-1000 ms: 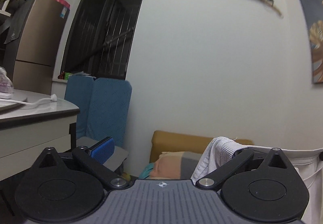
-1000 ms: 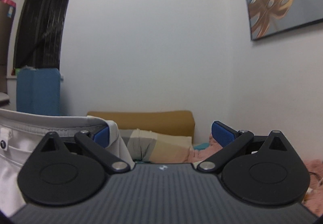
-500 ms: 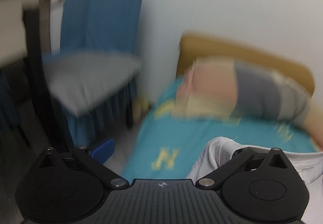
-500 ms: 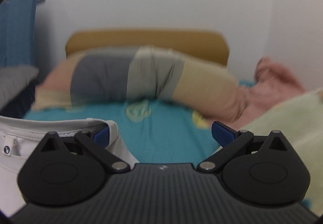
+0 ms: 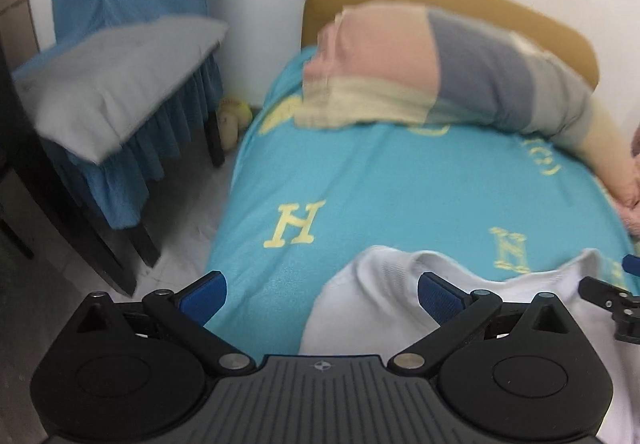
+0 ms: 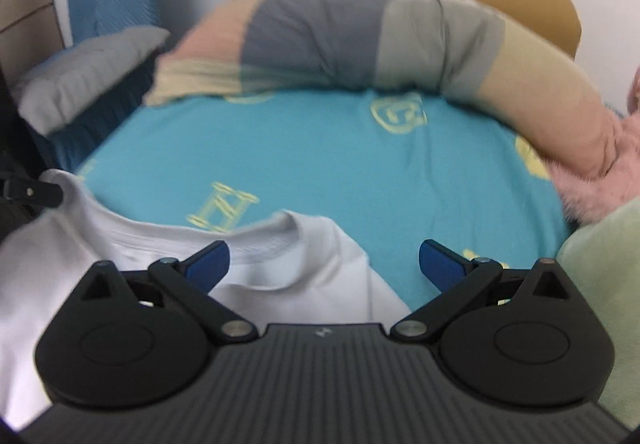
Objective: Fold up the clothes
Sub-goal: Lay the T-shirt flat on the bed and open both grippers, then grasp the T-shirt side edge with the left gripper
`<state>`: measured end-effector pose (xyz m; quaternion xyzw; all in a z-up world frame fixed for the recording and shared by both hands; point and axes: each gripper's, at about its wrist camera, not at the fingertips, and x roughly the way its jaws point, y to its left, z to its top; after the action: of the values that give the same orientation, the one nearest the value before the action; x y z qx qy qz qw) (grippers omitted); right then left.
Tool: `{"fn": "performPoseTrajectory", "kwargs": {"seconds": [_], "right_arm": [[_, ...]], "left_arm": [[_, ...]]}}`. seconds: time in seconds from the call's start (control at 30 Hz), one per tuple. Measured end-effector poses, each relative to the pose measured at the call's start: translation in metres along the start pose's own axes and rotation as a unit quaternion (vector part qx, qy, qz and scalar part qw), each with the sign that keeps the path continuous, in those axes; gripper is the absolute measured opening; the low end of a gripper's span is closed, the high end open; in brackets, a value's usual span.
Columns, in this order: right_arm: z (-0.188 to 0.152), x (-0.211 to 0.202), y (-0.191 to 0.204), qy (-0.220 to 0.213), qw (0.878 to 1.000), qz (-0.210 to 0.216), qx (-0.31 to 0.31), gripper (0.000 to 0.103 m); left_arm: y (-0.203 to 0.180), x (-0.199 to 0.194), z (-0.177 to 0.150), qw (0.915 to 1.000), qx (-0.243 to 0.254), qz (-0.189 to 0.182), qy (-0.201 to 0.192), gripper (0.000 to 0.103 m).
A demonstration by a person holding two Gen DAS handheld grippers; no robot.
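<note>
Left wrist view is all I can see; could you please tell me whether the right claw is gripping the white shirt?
Observer: No. The right claw is open, its jaws wide apart, and the collar of the white shirt shows between them.
Operator: Thank you. What lies to the right of that claw?
Observer: A pale green fabric, at the right edge of the bed.
Operator: Is there anything beyond it?
Observer: A pink fluffy blanket, beside the end of the long pillow.
</note>
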<state>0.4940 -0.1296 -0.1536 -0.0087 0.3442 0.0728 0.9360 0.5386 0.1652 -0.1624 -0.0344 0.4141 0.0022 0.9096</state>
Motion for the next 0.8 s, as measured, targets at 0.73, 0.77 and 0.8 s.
{"fn": "performPoseTrajectory", "kwargs": {"seconds": [0.73,0.77,0.8], "right_arm": [[-0.16,-0.386,0.038,-0.181,0.982,0.022,0.039,0.103],[-0.166,-0.395,0.036,-0.185,0.981,0.027,0.044,0.103],[-0.172,-0.402,0.035,-0.187,0.981,0.03,0.047,0.103]], "left_arm": [[-0.063,-0.361,-0.242,0.9833,0.002,-0.015,-0.181,0.103],[-0.065,-0.366,-0.248,0.9833,0.006,-0.013,-0.181,0.103],[-0.068,-0.37,-0.253,0.9834,0.01,-0.01,-0.181,0.103]]}}
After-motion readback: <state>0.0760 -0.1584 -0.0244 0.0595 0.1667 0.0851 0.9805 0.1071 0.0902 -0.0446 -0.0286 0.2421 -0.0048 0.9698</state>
